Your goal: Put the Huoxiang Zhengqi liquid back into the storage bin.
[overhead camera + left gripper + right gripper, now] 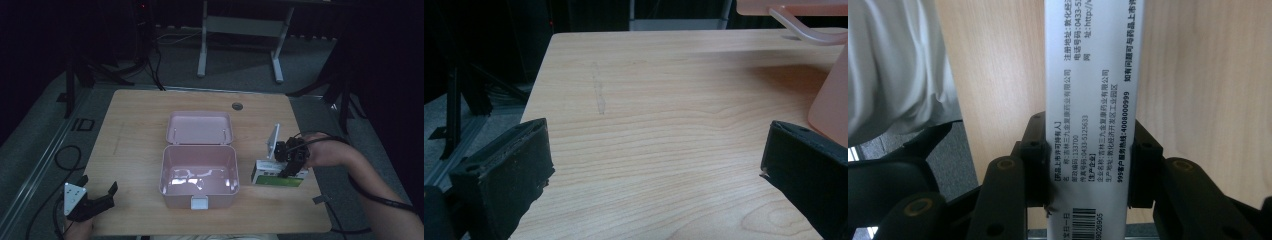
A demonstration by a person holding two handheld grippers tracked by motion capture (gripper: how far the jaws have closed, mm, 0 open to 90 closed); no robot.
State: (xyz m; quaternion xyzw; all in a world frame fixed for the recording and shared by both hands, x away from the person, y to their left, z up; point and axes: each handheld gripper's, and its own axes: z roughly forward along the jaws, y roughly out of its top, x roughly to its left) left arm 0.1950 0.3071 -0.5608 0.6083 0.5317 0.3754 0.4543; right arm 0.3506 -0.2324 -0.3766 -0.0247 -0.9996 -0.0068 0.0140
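The right gripper (290,165) clamps a white-and-green printed cardboard box (278,176) at the pink plastic case's (199,172) three o'clock; the left gripper (98,192) gapes empty.

Storage box (199,172): pale pink, white latch.
Medicine carton (278,176): white, green band, black print and barcode.
Table (140,130): light wood grain.
Gripper jaws: black.

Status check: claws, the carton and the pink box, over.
Right claw shut on white carton. Left claw open over bare table. Pink box open, empty. Path between looks clear.
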